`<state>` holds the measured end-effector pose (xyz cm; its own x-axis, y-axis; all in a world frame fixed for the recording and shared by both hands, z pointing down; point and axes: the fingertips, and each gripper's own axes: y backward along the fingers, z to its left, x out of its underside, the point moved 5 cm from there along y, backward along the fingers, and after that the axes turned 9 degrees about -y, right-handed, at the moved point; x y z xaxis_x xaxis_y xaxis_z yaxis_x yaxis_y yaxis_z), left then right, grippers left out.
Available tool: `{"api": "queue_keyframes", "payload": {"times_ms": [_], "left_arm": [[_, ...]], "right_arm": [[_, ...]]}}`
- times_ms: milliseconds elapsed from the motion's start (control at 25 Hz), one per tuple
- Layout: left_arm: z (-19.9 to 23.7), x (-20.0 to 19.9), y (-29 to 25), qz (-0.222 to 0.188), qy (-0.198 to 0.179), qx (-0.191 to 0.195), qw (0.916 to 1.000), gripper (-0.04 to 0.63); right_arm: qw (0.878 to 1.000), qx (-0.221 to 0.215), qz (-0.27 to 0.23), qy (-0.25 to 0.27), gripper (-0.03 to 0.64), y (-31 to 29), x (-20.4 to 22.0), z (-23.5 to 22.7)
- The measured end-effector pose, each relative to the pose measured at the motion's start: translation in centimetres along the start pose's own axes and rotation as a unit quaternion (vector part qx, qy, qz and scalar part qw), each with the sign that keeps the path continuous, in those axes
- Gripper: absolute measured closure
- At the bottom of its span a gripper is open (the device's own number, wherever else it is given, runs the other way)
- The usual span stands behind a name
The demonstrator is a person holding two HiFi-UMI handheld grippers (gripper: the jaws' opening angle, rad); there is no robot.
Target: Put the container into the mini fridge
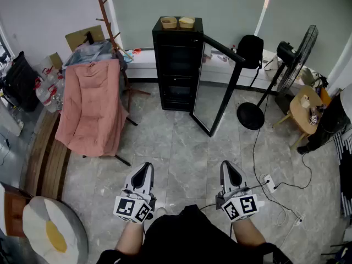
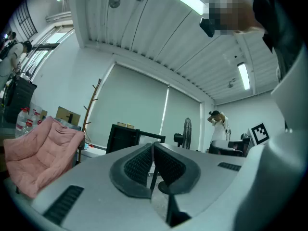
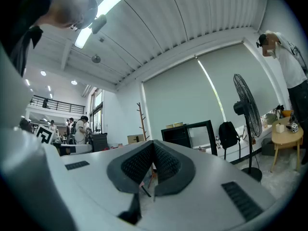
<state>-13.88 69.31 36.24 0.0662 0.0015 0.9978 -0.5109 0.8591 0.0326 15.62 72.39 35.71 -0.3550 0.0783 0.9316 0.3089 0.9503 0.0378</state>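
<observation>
Before you: black mini fridge (image 1: 177, 65), upright, door (image 1: 208, 87) swung open; tan container (image 1: 169, 22) and second container (image 1: 186, 22) side by side on top.

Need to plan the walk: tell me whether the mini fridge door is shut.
No, the mini fridge has its door swung wide open to the right in the head view.

Bright, even daylight-white room; ceiling strip lights (image 3: 103, 6) glared, shadows on the floor (image 1: 181, 147) were soft, both gripper views bulged fisheye with black corners.
</observation>
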Motion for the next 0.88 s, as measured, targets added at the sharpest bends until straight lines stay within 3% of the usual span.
{"api": "queue_keyframes", "payload": {"times_ms": [560, 840, 880], "left_arm": [[-3.2, -0.6, -2.2, 0.003, -0.018, -0.001, 0.9998, 0.563], [-5.4, -0.8, -2.7, -0.004, -0.028, -0.019, 0.9994, 0.561], [-5.8, -1.0, -3.0, -0.009, -0.027, -0.024, 0.9993, 0.558]], "right_arm": [[1.000, 0.003, -0.010, -0.012, 0.586, 1.4, -1.4, -3.4], [1.000, -0.009, -0.012, -0.019, 0.583, 3.2, -2.0, -6.3], [1.000, -0.013, -0.014, -0.012, 0.550, 3.3, -2.4, -6.6]]}}
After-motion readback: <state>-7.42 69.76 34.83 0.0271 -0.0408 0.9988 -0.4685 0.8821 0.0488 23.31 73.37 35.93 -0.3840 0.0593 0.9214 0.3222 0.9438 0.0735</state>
